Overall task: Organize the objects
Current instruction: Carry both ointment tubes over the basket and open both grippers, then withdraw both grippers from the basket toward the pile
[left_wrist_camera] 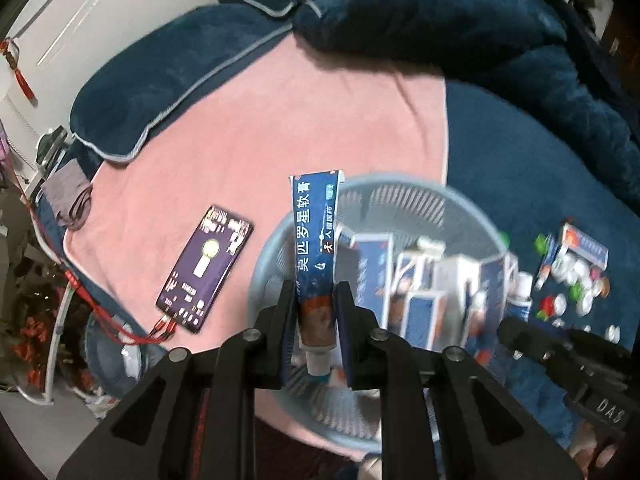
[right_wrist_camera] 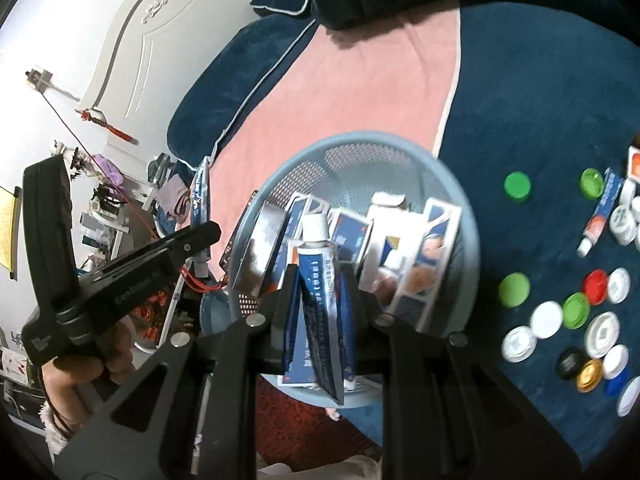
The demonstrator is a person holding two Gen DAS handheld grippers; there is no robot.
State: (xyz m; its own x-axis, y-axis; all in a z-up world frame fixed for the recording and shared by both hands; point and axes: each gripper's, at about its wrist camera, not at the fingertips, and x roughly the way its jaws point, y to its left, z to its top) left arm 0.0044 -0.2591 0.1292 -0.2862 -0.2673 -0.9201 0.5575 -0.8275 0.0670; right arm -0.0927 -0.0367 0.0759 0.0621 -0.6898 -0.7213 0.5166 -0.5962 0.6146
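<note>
1. Left tongs (left_wrist_camera: 316, 320) clamped on a blue ointment tube (left_wrist_camera: 316, 248), cap end down between the pads, flat crimped end up. Tube's lower part and white cap partly hidden by the fingers (left_wrist_camera: 286, 320).
2. Right tongs (right_wrist_camera: 318, 312) clamped on a second blue tube (right_wrist_camera: 320, 300), white cap pointing up and away, crimped tail hanging below the pads. Print on it too blurred to read.
3. Both tubes are held over a light-blue mesh basket (right_wrist_camera: 400, 148) sitting on the bed. Basket's near rim is cut off by the tongs in both views.
4. Inside the basket: blue-and-white boxes (right_wrist_camera: 436, 256) standing on end, packed close; count unclear, motion blur in the left view.
5. Pink towel (left_wrist_camera: 280, 128) lies under the basket's left part, over the dark blue blanket (right_wrist_camera: 540, 112).
6. A phone (left_wrist_camera: 206, 268), screen lit, lies on the towel just left of the basket, red cords at its near end.
7. Right of the basket, on the blanket: scattered bottle caps (right_wrist_camera: 560, 320), green, white, red, black, gold; another small tube (right_wrist_camera: 602, 216) beside them. Right edge cuts some off.
8. In the right wrist view the left gripper's body and the hand (right_wrist_camera: 92, 364) holding it block the lower left; clutter behind is hard to make out.
</note>
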